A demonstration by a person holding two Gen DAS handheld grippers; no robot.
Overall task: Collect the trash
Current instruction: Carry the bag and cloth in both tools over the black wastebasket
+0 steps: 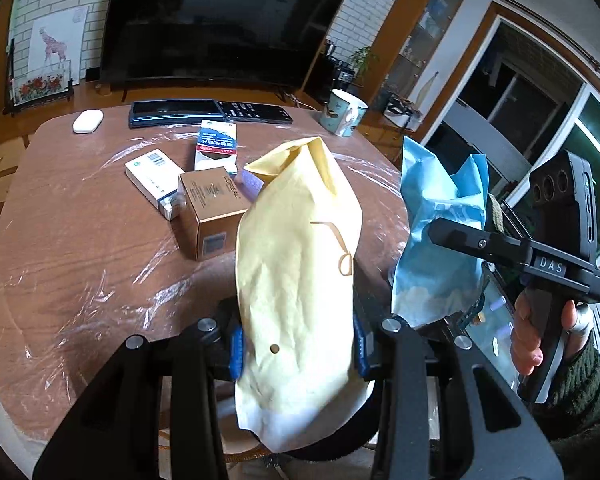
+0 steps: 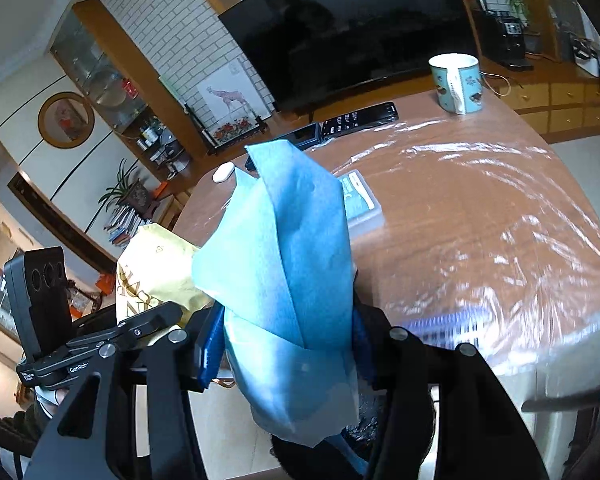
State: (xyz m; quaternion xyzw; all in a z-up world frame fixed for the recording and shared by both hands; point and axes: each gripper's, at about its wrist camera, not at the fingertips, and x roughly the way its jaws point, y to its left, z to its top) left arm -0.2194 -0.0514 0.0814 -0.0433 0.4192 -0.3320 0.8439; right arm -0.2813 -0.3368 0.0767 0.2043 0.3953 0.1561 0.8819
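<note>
The left tongs clamp a crumpled yellow paper bag, their blue pads pressed against both of its sides, and the bag stands upright above the near edge of the worktop. At 3 o'clock from it in the left view, the right tongs grip a blue wrapper the same way; it rises between their 2 blue pads and is held off the surface.

On the film-covered worktop, at 10 o'clock from the yellow bag, lie 3 small boxes close together: a brown box, a white box touching it, and a blue-and-white box behind them. Toward 12 o'clock, at the far edge, sit 2 dark remotes, a white case at 11 o'clock, and a patterned mug at 1 o'clock. A dark television stands beyond.
</note>
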